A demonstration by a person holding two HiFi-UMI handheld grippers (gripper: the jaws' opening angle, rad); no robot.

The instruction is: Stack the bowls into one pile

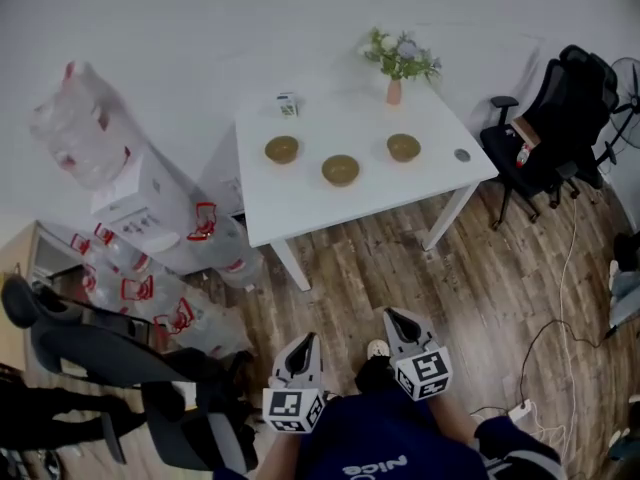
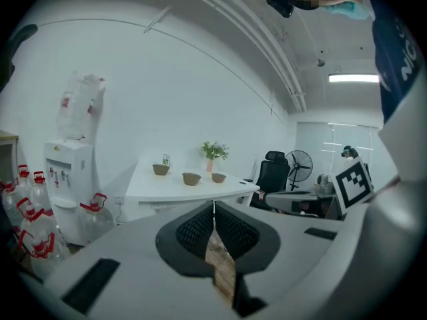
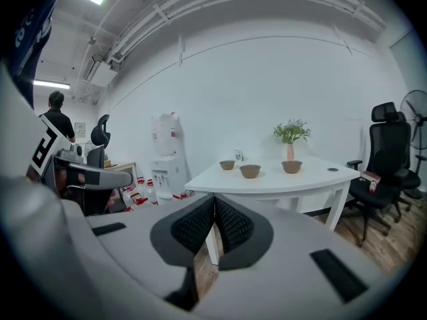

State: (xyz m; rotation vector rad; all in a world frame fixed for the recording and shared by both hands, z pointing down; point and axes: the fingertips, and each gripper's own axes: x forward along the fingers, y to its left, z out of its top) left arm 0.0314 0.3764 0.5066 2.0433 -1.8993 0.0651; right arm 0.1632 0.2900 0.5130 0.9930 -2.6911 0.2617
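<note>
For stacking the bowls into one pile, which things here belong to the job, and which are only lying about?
Job: left bowl, middle bowl, right bowl, white table.
Lying about: flower vase, small carton, small dark disc, office chair, water dispenser.

The head view looks steeply down from above the person [image 1: 380,448], well back from the table [image 1: 300,203]. Each gripper view looks nearly level along its own jaws at that table from well away. All three share the table and its bowls [image 1: 340,169].
</note>
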